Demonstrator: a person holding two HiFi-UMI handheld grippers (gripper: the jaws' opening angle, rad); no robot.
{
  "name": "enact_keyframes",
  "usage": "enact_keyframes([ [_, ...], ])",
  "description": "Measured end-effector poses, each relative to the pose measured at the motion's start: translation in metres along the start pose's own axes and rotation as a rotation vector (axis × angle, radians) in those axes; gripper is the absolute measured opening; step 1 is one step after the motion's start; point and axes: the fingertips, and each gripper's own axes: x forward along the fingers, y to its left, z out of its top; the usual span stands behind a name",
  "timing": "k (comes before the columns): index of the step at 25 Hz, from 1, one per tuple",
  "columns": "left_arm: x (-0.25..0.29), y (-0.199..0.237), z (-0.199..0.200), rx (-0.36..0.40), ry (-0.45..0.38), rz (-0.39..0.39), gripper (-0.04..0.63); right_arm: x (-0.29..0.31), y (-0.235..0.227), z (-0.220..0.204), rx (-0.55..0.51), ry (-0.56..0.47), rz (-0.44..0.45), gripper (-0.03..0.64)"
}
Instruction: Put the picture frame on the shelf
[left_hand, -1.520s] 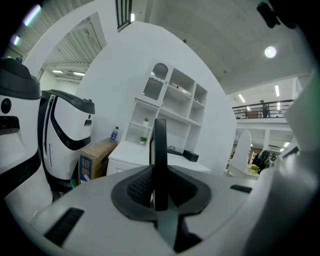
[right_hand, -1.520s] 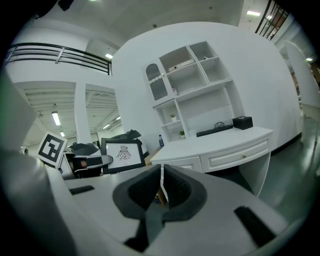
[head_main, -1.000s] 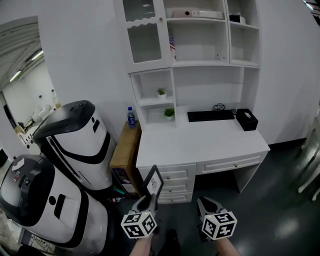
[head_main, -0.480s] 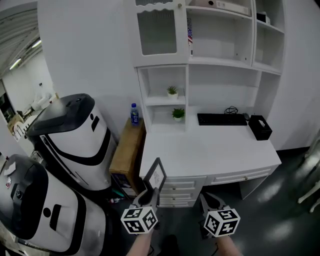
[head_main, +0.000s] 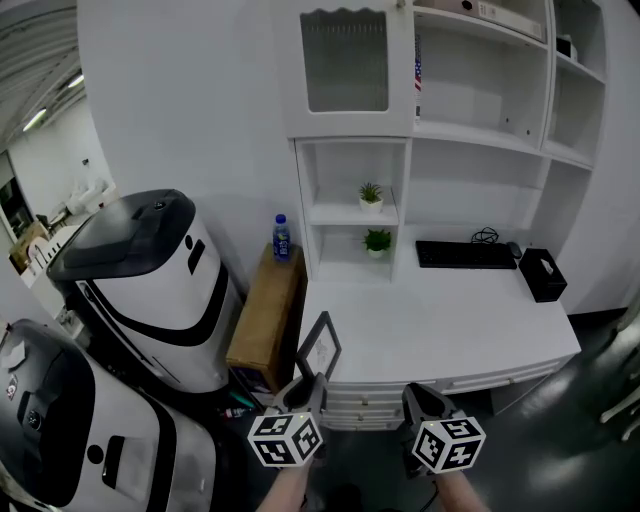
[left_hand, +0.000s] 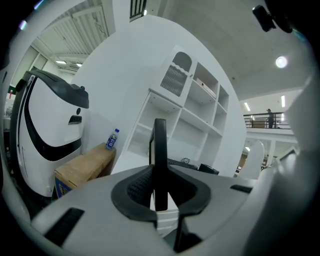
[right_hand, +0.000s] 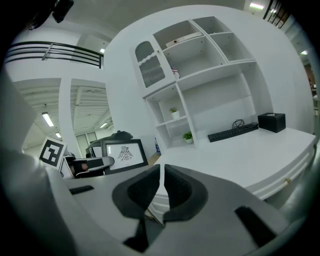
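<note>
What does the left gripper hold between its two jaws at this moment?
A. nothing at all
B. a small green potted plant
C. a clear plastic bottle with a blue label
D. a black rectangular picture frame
D: in the left gripper view, the left gripper has its jaws shut on the edge of the black rectangular picture frame, which stands upright between them.
</note>
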Motion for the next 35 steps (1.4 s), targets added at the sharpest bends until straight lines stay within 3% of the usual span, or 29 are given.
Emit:
enact_keyframes([
  [12, 0.047, 0.035, 0.019, 0.0, -0.004, 0.033, 0.06, 0.056, -0.016, 0.019, 0.013, 0.01, 0.02, 0.011],
  [35, 0.176, 0.069, 0.044, 0.002, -0.015, 0.148, 0.06, 0.211, -0.055, 0.075, 0.004, 0.085, 0.21, 0.011],
])
